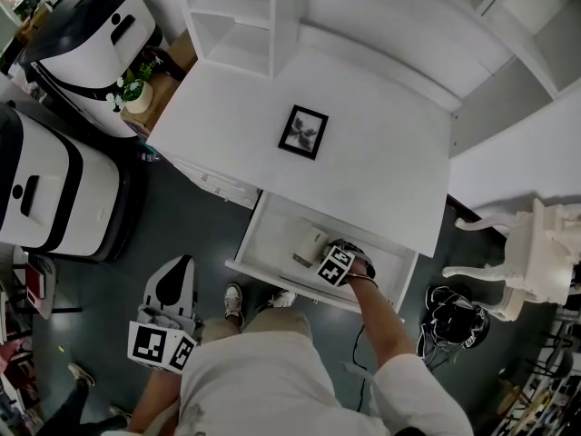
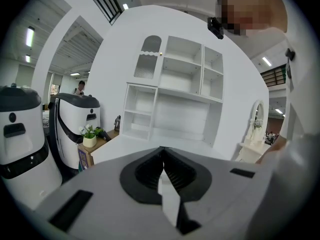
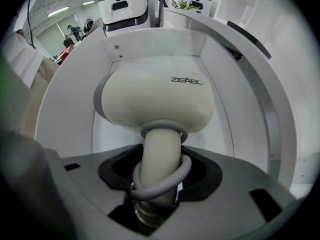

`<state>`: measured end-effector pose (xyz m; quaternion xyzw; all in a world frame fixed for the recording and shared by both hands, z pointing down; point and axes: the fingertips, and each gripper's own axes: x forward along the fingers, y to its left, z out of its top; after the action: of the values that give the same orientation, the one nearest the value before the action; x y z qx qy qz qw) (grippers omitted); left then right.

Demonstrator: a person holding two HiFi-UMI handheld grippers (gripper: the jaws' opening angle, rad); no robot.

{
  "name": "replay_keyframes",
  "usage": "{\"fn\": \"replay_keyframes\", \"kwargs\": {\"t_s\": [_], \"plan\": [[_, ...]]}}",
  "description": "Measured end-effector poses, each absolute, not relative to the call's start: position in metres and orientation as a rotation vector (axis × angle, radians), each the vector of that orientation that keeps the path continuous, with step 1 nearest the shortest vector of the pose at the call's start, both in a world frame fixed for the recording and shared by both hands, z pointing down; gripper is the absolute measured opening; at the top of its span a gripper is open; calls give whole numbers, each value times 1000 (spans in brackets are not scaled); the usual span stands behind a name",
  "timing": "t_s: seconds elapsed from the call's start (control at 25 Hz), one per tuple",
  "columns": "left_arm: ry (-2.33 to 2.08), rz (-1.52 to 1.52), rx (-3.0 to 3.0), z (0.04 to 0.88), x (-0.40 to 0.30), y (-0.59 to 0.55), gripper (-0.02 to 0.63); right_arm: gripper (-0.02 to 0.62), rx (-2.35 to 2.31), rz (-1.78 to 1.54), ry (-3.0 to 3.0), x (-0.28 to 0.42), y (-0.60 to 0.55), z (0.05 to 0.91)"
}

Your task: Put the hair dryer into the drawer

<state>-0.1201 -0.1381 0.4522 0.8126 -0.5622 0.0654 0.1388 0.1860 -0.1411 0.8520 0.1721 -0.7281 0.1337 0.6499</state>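
A cream hair dryer (image 1: 307,246) (image 3: 155,101) hangs low inside the open white drawer (image 1: 272,278) of the white desk. My right gripper (image 1: 325,255) (image 3: 155,186) points straight down into the drawer and is shut on the dryer's handle, with a grey cord (image 3: 172,179) looped round the handle at the jaws. The dryer's head is close to the drawer floor (image 3: 220,129); I cannot tell if it touches. My left gripper (image 1: 174,284) (image 2: 162,176) is held low at the left, away from the drawer, shut with nothing in it.
A black-framed picture (image 1: 303,132) lies on the desk top (image 1: 381,153). White shelving (image 1: 236,16) rises behind it. Two white machines (image 1: 54,189) (image 1: 91,34) and a potted plant (image 1: 136,94) stand at the left. A white chair (image 1: 536,252) and a black bag (image 1: 454,321) are at the right.
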Motion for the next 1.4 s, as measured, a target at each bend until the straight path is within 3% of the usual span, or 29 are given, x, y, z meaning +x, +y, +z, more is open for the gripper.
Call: {"fn": "replay_keyframes", "kwargs": {"t_s": [1.4], "plan": [[-1578,159,2325,464,-143,-141,17,238,387,219,-1598,182,-136,854]]}}
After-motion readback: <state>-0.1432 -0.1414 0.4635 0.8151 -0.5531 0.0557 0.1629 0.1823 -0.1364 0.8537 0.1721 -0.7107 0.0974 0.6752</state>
